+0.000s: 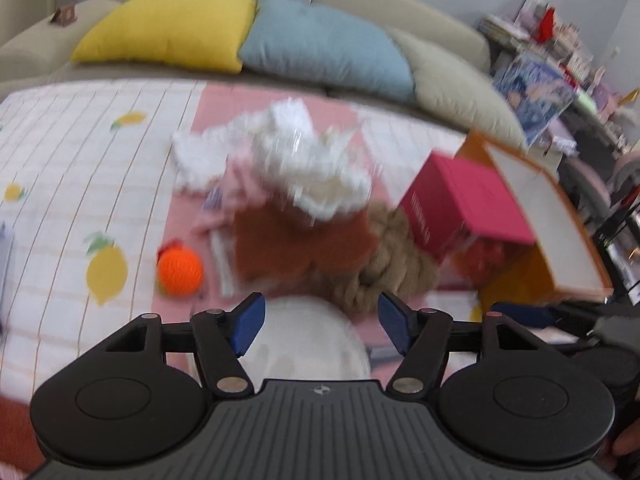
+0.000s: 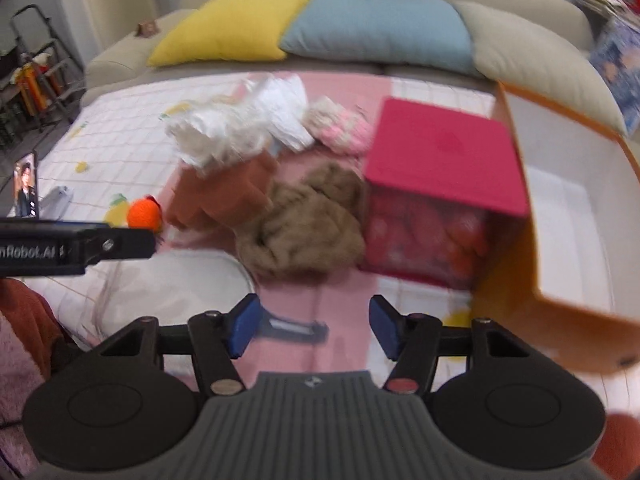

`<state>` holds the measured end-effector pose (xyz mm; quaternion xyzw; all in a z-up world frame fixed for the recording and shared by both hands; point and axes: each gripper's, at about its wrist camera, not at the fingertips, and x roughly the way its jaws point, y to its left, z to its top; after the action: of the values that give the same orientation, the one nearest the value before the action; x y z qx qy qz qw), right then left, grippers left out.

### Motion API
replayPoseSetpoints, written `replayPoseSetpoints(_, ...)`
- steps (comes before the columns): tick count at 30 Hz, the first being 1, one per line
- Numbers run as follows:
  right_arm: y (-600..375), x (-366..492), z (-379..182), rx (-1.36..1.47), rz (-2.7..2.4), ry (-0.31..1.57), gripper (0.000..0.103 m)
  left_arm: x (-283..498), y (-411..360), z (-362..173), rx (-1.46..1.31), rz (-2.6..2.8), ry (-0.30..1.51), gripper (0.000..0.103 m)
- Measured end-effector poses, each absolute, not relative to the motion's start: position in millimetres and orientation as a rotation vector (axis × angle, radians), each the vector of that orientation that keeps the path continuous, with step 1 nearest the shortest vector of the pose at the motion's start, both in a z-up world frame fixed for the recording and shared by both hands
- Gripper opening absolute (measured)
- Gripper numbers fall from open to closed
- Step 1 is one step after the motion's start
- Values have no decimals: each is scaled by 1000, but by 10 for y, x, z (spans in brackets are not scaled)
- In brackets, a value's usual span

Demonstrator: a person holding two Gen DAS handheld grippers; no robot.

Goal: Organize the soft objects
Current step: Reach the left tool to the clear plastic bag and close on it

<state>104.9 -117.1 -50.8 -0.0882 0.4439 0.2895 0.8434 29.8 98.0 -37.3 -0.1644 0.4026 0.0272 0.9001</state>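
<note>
A pile of soft things lies on the pink mat: white stuffing (image 1: 316, 164) (image 2: 224, 136), a rust-brown cloth (image 1: 296, 244) (image 2: 224, 192), a tan knitted bundle (image 1: 392, 264) (image 2: 308, 224) and an orange ball (image 1: 180, 270) (image 2: 144, 213). A small pink and cream item (image 2: 340, 128) lies behind. My left gripper (image 1: 320, 326) is open and empty, just short of the pile, over a white round cushion (image 1: 312, 340). My right gripper (image 2: 312, 328) is open and empty above the mat. The left gripper's body (image 2: 80, 246) shows in the right wrist view.
A magenta-lidded box (image 1: 468, 208) (image 2: 440, 160) stands right of the pile. An open orange box with a white inside (image 1: 548, 216) (image 2: 568, 208) is further right. Yellow (image 1: 168, 28), blue (image 1: 324, 48) and beige (image 1: 464, 84) pillows line the sofa. A phone (image 2: 26, 188) stands at left.
</note>
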Motion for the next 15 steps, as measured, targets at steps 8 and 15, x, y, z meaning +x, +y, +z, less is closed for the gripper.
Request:
replayPoseSetpoints(8, -838, 1294, -376, -260, 656, 809, 43, 807, 1057, -219, -378, 130, 772, 90)
replayPoseSetpoints(15, -594, 1538, -351, -297, 648, 732, 31, 1145, 1119, -307, -414, 192, 801, 91)
